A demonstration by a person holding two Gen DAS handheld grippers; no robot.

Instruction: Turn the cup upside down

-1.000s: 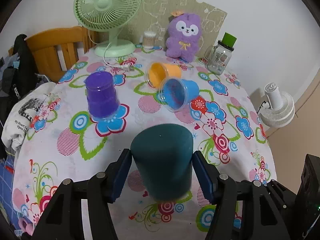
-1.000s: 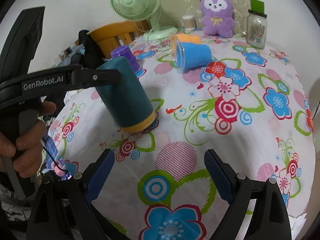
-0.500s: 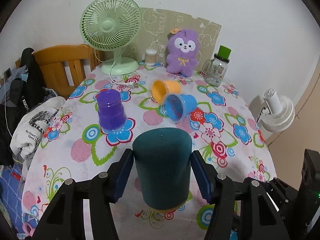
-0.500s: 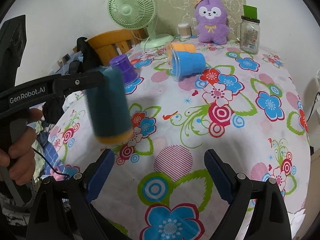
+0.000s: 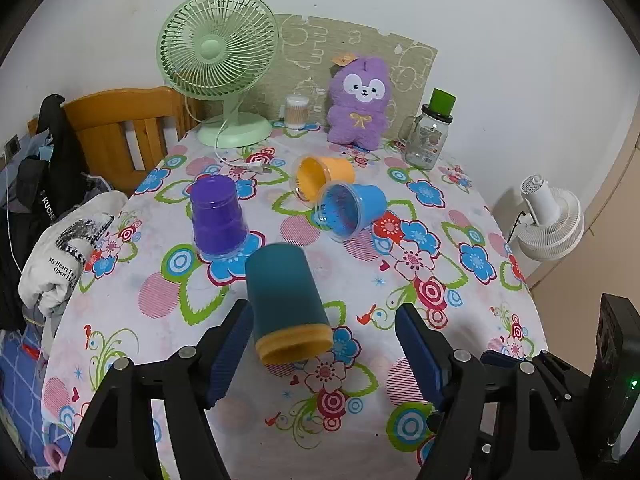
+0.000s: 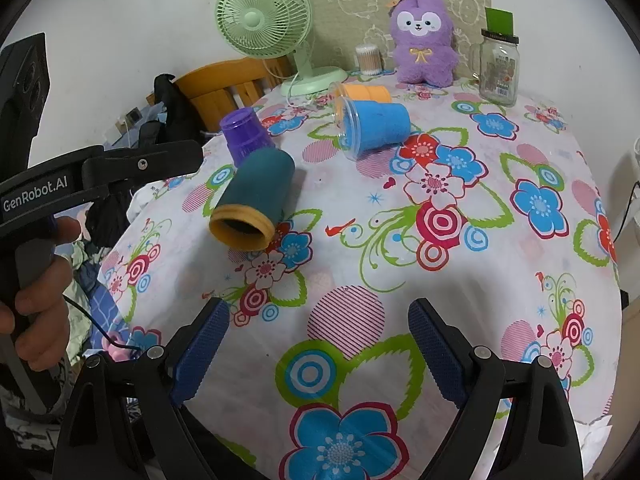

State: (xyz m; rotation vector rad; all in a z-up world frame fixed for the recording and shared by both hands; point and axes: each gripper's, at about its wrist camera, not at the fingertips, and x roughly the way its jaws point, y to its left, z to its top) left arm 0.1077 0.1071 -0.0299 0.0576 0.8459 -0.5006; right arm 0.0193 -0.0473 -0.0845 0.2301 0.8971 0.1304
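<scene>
The teal cup (image 5: 286, 298) lies tipped on the flowered tablecloth (image 5: 420, 272), its yellow-rimmed mouth toward the cameras, between the spread fingers of the left gripper (image 5: 324, 354) (nearer the left finger, contact unclear). The right gripper (image 6: 318, 354) gapes over bare cloth, well apart. A purple cup (image 5: 217, 218) stands inverted just behind.

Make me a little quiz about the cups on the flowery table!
1. True or false: the left gripper is squeezing the teal cup.
2. Which cup stands upside down? A) purple cup B) blue cup C) orange cup
3. Fill in: the teal cup's rim is coloured ____.

Key: 1 false, its jaws are open and the cup is loose on the table. 2 A. 3 yellow.
</scene>
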